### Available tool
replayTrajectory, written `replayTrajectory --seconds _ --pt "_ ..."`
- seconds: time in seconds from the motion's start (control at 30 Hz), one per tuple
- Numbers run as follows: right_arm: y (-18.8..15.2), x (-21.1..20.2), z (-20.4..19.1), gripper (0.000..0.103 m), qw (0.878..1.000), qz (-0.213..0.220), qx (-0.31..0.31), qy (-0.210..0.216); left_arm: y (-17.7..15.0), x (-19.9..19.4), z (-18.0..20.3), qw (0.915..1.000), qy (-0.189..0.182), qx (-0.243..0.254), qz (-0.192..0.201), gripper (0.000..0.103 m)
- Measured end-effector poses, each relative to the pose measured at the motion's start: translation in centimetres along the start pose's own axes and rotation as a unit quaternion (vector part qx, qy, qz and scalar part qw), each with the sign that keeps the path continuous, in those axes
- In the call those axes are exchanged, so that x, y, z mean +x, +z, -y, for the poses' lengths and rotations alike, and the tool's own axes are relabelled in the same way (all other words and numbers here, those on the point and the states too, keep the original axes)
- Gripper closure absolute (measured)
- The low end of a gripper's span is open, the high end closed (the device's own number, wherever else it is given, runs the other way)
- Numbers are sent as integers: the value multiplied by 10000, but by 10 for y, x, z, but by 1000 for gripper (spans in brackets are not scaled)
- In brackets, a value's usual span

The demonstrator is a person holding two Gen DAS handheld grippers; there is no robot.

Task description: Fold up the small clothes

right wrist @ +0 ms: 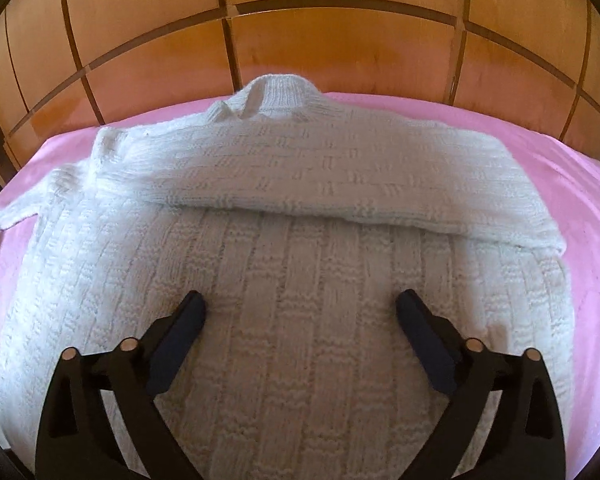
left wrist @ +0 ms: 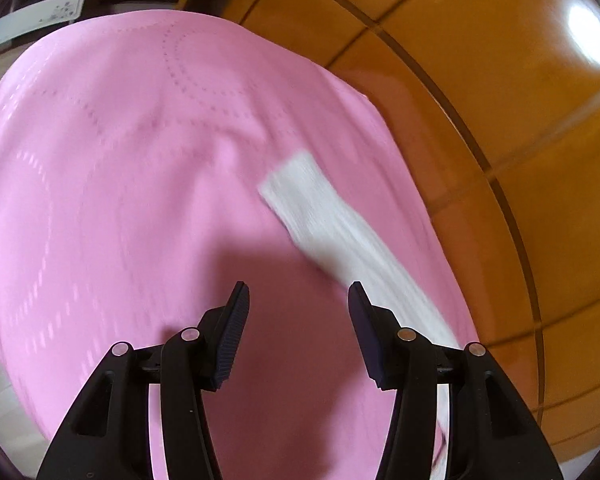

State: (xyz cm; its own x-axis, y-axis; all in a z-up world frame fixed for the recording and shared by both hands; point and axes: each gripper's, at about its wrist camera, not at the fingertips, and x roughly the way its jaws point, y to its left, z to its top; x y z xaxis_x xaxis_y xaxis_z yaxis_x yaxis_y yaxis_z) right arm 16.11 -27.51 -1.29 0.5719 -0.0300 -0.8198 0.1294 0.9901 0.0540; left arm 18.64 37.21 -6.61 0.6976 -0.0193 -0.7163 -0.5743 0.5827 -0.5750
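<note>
Ahead of me, toward twelve o'clock, stands a wall of glossy orange-brown wooden panels split by darker grooves into rectangles. At two o'clock in my left view a bright patch of light glares off that wood. A pink cloth covers the surface below. At eleven o'clock sits a white box, blurred.
</note>
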Motion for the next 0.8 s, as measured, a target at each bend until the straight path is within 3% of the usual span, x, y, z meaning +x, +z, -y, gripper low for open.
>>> replayTrajectory --seconds 0.27,0.33,0.4,0.5,0.7,0.8 --pt "2 7 -2 2 9999 -4 -51 -157 49 47 -17 9977 -62 -668 -78 55" --pt "3 8 -4 2 9998 -3 -63 -189 66 38 -32 9980 -96 -627 -38 67" --pt "3 9 -4 2 9998 1 -65 -211 70 44 -29 9983 -60 -565 -116 98" --pt "3 10 -5 2 9997 4 -67 -214 72 40 -17 9994 -122 -319 -91 98" --pt "3 11 -5 2 9998 35 -39 -179 59 -19 45 9922 -1222 183 180 98" --pt "2 10 -4 2 9999 57 -17 -151 41 -59 86 9774 -2044 492 230 98"
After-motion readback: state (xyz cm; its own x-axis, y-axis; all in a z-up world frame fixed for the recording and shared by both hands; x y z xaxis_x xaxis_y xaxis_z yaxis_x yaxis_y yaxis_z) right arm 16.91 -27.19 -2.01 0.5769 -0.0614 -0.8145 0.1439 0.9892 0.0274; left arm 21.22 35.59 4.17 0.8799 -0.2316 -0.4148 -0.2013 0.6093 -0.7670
